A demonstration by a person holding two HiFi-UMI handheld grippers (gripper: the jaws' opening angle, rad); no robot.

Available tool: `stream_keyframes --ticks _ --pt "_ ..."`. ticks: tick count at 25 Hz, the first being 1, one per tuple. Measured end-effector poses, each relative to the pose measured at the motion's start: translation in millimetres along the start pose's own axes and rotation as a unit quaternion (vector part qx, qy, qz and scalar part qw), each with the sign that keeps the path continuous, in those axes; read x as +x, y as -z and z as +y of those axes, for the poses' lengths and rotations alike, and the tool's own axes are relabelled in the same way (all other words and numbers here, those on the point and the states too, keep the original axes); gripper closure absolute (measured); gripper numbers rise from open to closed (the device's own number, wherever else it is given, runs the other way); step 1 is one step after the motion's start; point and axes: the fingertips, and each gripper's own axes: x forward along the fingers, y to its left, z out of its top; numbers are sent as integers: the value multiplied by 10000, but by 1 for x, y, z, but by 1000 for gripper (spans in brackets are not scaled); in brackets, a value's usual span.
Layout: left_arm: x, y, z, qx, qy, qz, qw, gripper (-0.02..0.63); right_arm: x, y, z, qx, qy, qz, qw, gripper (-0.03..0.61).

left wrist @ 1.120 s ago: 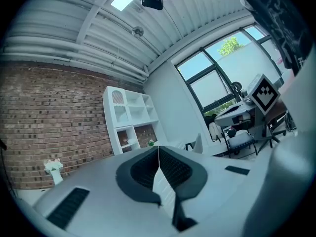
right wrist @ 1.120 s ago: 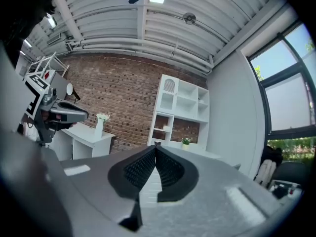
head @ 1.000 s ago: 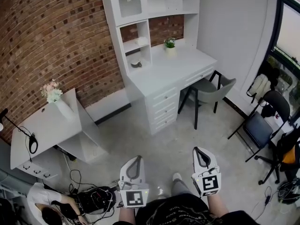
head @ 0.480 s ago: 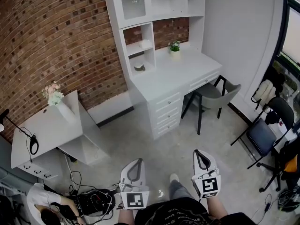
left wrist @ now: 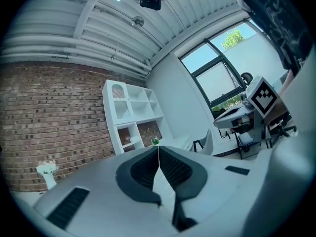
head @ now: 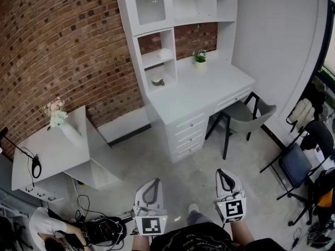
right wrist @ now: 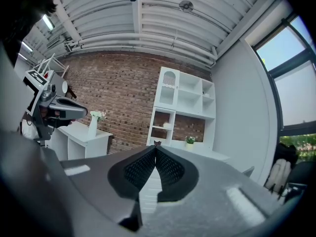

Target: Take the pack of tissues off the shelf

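Head view: a pale pack of tissues (head: 163,53) is seen on the upper open shelf of a white wooden desk hutch (head: 127,14).
Left gripper (head: 155,182) and right gripper (head: 222,173) are held well apart from it, jaws closed together, nothing gripped.

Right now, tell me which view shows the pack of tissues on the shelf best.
The head view: the pack of tissues sits in plain sight on the cubby shelf, above the bowl. The right gripper view shows only a pale speck there; in the left gripper view it is too small to tell.
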Motion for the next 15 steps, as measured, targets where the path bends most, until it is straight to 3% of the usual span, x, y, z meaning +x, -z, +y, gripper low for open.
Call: stream_keyframes --ticks 7,15 --pt "58 -1 11 -216 -226 -19 9995 603 53 1 -33 -3 -174 23 9998 574" --pt "119 -3 8 -145 -346 54 9993 603 101 10 -68 42 -400 78 9992 574"
